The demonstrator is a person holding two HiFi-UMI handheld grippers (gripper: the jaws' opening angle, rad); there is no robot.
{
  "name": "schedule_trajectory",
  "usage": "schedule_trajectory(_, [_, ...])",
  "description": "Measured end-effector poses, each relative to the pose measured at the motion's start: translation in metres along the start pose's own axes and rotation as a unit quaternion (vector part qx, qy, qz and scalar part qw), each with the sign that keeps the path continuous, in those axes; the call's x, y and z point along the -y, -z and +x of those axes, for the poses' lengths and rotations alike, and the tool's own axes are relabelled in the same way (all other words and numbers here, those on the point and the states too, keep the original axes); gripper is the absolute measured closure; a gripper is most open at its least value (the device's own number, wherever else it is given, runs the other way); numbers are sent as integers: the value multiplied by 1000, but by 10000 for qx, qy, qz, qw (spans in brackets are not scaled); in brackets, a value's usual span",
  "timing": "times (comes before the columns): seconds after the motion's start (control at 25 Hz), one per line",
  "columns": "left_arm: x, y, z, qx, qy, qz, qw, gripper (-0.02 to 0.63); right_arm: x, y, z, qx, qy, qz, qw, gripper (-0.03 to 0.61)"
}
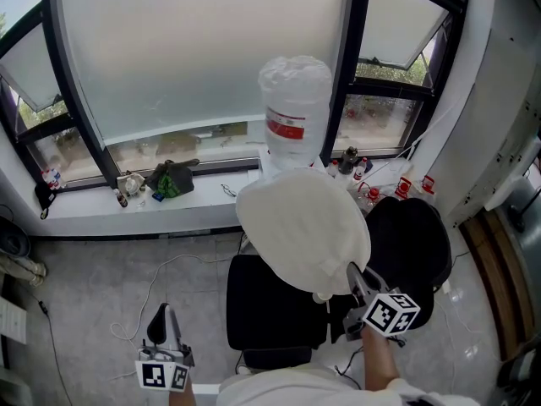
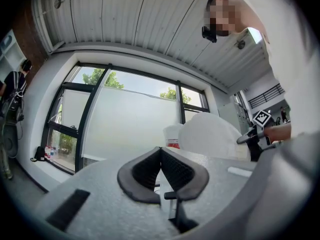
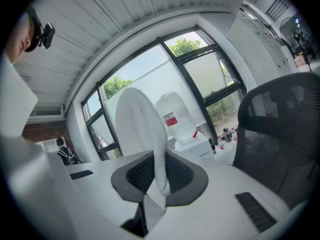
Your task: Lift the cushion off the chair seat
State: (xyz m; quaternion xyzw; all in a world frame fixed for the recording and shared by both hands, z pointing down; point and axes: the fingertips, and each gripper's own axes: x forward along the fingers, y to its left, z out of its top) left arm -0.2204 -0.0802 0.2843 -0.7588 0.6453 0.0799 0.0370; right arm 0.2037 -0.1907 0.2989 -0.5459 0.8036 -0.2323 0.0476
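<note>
In the head view the white round cushion [image 1: 303, 231] hangs in the air above the black chair seat [image 1: 270, 307], and it does not touch the seat. The right gripper [image 1: 353, 276] holds it at the lower right edge. How the grip is made, this view does not show well. The right gripper view shows it clearly: the two fingers [image 3: 136, 175] are pinching the thin edge of the cushion, which stands up between them like a tall white sheet. The same view shows the mesh chair back [image 3: 285, 134] at the right and the big water bottle [image 3: 175, 119] behind the cushion, but not the seat.

The left gripper [image 1: 158, 320] is low at the left in the head view, over the grey floor [image 1: 93, 277] and well apart from the chair. Its own view shows that its fingers [image 2: 145, 171] are pressed together at the tips and nothing is between them. This view looks upward, so it shows the ceiling [image 2: 150, 19] and the window [image 2: 125, 119]. It also shows the cushion from the side, with the right gripper beside it. Only the head view shows the window sill [image 1: 203, 189] with small things on it and a white cable [image 1: 161, 273] on the floor.
</note>
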Motion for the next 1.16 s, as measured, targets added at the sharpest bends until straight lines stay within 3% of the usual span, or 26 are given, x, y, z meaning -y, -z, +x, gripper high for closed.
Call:
schedule_trajectory(0.2, [-2, 4, 1, 16, 26, -78, 10000, 598, -7, 23, 18, -322, 71, -470, 9983, 540])
schedule_trajectory(0.44, [-13, 10, -15, -147, -102, -116, 9998, 598, -10, 61, 33, -711, 85, -442, 9965, 543])
schedule_trajectory(0.72, [-21, 11, -23, -191, -243, -79, 9995, 598, -21, 58, 40, -692, -51, -491, 9964, 543])
schedule_trajectory(1.16, [-20, 12, -14, -66, -137, -118, 9998, 598, -40, 30, 33, -347, -224, -748, 9963, 543])
